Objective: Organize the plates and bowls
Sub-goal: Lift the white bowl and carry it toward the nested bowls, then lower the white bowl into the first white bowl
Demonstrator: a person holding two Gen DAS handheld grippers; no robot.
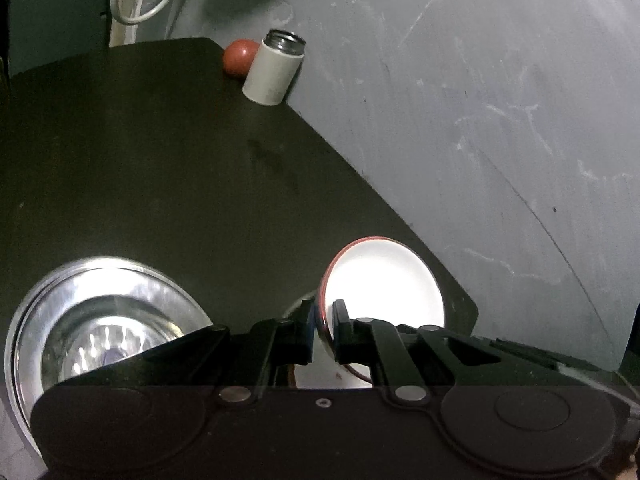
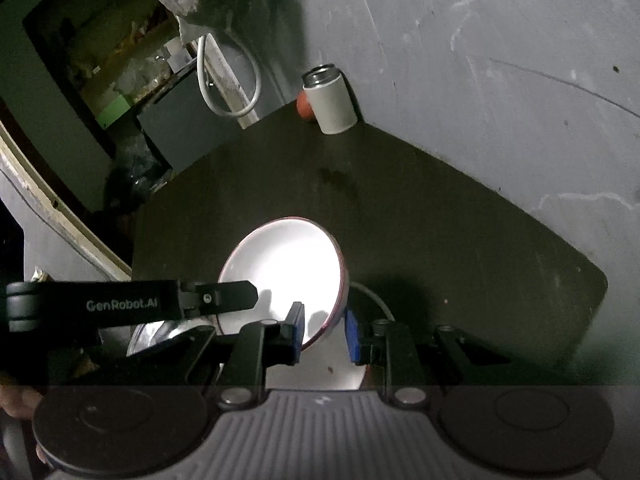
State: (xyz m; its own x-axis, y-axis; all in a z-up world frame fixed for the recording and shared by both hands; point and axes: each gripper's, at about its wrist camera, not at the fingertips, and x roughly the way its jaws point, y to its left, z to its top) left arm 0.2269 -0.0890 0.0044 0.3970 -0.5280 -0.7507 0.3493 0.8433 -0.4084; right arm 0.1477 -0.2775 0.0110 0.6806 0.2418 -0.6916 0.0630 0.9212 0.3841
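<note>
A white bowl with a red rim point(image 1: 384, 280) is tilted above the dark table point(image 1: 160, 160). My left gripper point(image 1: 323, 322) is shut on its near rim. In the right wrist view the same bowl point(image 2: 280, 264) faces the camera, and the left gripper's finger point(image 2: 224, 296) pinches its left edge. My right gripper point(image 2: 325, 334) is open, its blue pads point(image 2: 297, 332) straddling the bowl's lower right rim with a gap on each side. A shiny steel plate point(image 1: 108, 320) lies on the table to the left, partly hidden by the gripper, with its edge point(image 2: 168, 332) showing in the right wrist view.
A white cylindrical flask point(image 1: 276, 68) and a red ball point(image 1: 240, 58) stand at the table's far corner against the grey wall point(image 1: 480, 120). A white cable loop point(image 2: 232, 80) hangs beyond the table. A pale dish point(image 2: 332, 368) lies below the bowl. Part of a hand point(image 2: 16, 400) shows at lower left.
</note>
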